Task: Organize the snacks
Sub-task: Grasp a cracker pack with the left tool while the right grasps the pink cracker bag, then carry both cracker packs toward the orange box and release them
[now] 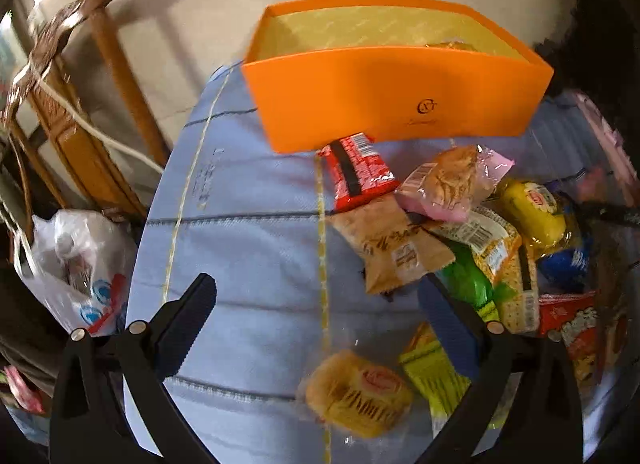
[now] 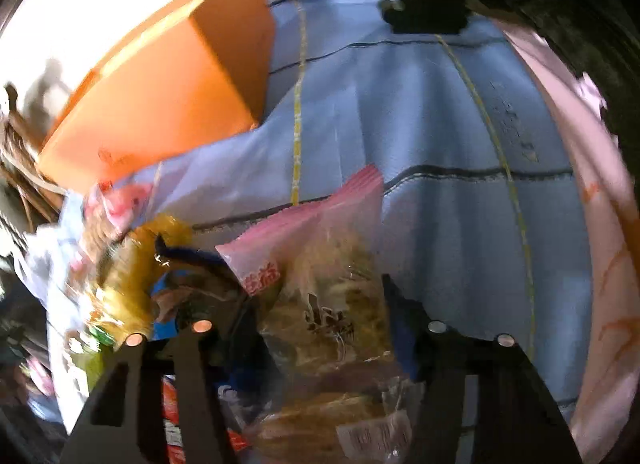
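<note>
1. Two grippers: left gripper (image 1: pixel 316 320) gapes wide, empty, above the yellow pastry (image 1: pixel 358 394).
2. Right gripper (image 2: pixel 316 304) clamps the pink-wrapped pastry (image 2: pixel 320 288) (lengthwise along the fingers), near the orange box (image 2: pixel 160 95).

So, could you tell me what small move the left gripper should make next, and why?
Probably lower it a little onto the yellow pastry packet: the left gripper hangs wide open above it, nothing between its fingers, and the orange box beyond has room.
</note>
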Available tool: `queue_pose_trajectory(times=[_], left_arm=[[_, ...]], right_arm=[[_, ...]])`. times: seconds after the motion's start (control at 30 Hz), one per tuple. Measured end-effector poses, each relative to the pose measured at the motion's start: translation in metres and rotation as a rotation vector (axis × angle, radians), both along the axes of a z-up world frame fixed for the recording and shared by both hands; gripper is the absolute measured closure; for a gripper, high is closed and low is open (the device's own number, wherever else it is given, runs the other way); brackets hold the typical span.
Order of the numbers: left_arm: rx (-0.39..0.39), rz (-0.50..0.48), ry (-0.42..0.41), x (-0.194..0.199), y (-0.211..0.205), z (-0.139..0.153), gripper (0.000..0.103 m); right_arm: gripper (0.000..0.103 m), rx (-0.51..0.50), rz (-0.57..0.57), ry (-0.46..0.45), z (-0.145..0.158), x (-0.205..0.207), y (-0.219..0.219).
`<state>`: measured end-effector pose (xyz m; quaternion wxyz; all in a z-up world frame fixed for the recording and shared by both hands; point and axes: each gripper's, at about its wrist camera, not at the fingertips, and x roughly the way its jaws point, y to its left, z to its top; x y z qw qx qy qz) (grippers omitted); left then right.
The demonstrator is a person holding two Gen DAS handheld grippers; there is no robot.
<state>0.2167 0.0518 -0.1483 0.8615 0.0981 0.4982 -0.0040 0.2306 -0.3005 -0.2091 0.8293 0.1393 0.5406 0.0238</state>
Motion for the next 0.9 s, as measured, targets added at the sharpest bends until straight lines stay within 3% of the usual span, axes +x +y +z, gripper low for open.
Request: queue_pose_trajectory(times=[0.1,0.17,0.37,0.4,0.43,0.47,0.53,0.7,0.9], left_arm=[[0.045,-0.016,0.031,0.013,-0.015,-0.01,0.004],[0.113,0.044,0.097,0.027,-0.023,-0.023,0.004],[-0.035,0.143,0.16,0.056,-0.03,-0.04,0.005],[-0.057,0.164,0.159,0.06,-0.028,-0.042,0.009],[-0.064,0.191,0.173,0.063,-0.026,-0.045,0.042],[-0.095,0.218,0.235,0.067,-0.02,-0.053,0.058],[-0.091,0.221,0.229,0.067,-0.016,-0.053,0.067],[-0.128,0.204,0.214,0.051,-0.003,-0.048,0.069],[-0.13,0.225,0.095,0.015,0.026,0.004,0.07]], right_arm=[[0.048,-0.012,-0.003,-0.036,0.015,-0.011,-0.002],[0.048,0.013,-0.018,-0.065,0.029,-0.02,-0.005],[0.048,0.036,0.008,-0.134,0.058,-0.031,-0.008],[0.048,0.043,0.012,-0.138,0.06,-0.034,-0.008],[0.048,0.047,0.013,-0.142,0.062,-0.036,-0.008],[0.048,0.052,0.017,-0.141,0.064,-0.038,-0.007],[0.048,0.061,0.024,-0.143,0.064,-0.037,-0.006],[0.048,0.085,0.041,-0.164,0.073,-0.04,0.003],[0.048,0.092,0.079,-0.257,0.109,-0.04,0.023]])
